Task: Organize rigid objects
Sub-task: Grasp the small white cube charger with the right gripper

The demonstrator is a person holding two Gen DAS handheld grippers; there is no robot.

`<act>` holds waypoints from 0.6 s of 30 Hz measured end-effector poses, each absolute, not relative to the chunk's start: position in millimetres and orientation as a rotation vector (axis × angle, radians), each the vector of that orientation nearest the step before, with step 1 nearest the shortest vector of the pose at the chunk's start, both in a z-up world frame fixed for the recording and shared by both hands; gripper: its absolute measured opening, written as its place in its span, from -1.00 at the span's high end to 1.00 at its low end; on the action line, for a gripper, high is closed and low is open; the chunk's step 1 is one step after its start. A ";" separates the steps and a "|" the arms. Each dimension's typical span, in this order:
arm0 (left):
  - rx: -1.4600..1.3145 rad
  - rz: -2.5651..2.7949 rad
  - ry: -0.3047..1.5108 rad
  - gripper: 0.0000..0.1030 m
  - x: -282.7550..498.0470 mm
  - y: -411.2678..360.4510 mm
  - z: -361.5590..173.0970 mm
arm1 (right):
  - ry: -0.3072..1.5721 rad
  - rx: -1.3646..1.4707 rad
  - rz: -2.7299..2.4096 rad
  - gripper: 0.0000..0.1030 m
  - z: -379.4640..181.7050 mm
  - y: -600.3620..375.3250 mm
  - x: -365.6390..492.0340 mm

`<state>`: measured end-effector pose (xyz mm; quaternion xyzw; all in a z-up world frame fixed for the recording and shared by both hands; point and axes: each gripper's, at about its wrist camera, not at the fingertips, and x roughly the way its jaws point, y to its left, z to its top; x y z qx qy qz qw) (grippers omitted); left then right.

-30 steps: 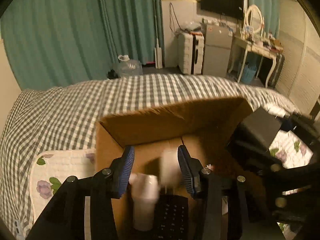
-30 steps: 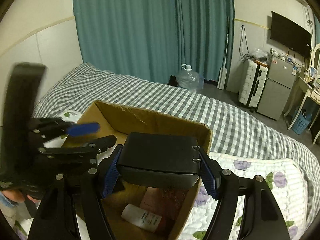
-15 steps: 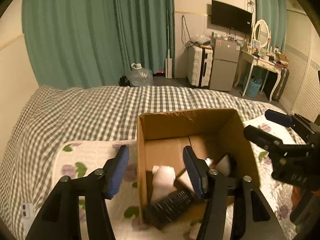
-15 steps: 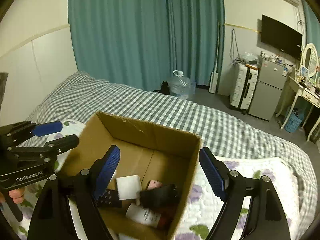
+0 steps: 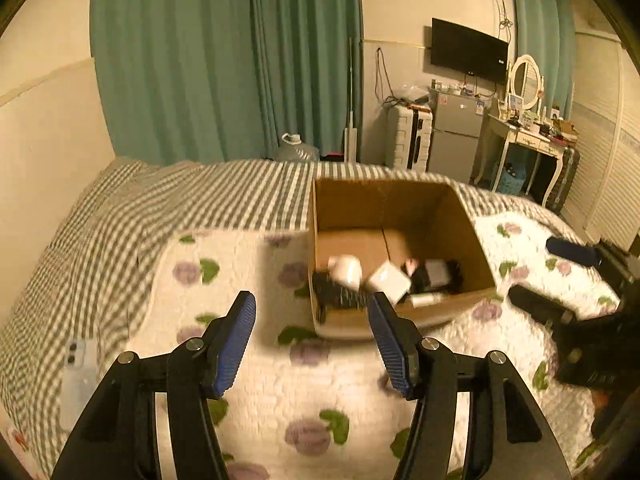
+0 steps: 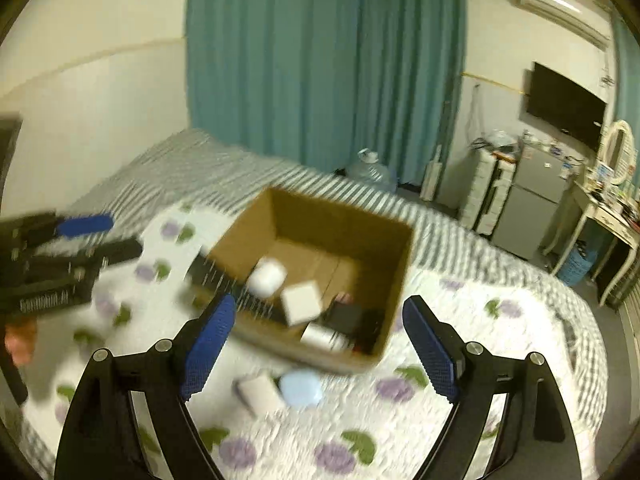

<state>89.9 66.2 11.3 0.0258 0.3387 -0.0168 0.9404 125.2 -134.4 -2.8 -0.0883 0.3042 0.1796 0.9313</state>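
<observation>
Two coverings dress the bed: a grey-and-white checked sheet (image 5: 168, 208) underneath and a white quilted mat (image 6: 460, 364) with purple flowers and green leaves on top. On that mat stands an open cardboard box (image 6: 394, 276), its flaps out of sight and its brown walls upright.

Inside the box, a long black remote (image 5: 340, 294) leans against the near-left wall with one end poking up toward the rim. A white cylinder-shaped bottle (image 6: 267, 277) lies over the remote, and a white cube-shaped box (image 6: 301, 303) sits just beside it toward the middle. A black case (image 5: 438, 276) lies at the right side of the floor, with a small pink thing (image 5: 410, 266) touching it at the back and another white bottle (image 6: 322, 337) lying against the near wall. Motion blur makes these hard to tell more exactly.

Outside the box, near its front wall, a pale blue round item (image 6: 300, 389) and a white block (image 6: 259, 393) lie on the mat, touching each other.

At the bed's left edge a white phone (image 5: 78, 376) lies flat on the checked sheet.

Both tools are held above the mat, short of the box. On the left gripper (image 5: 310, 344), the jaws are spread wide with nothing between the blue pads. On the right gripper (image 6: 318, 348), the jaws are likewise parted and empty. Each shows at the edge of the other's view.
</observation>
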 end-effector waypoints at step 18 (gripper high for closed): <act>0.104 -0.010 0.916 -0.19 107.1 36.7 -119.3 | 0.905 -0.295 0.477 -0.60 -145.7 -103.8 137.1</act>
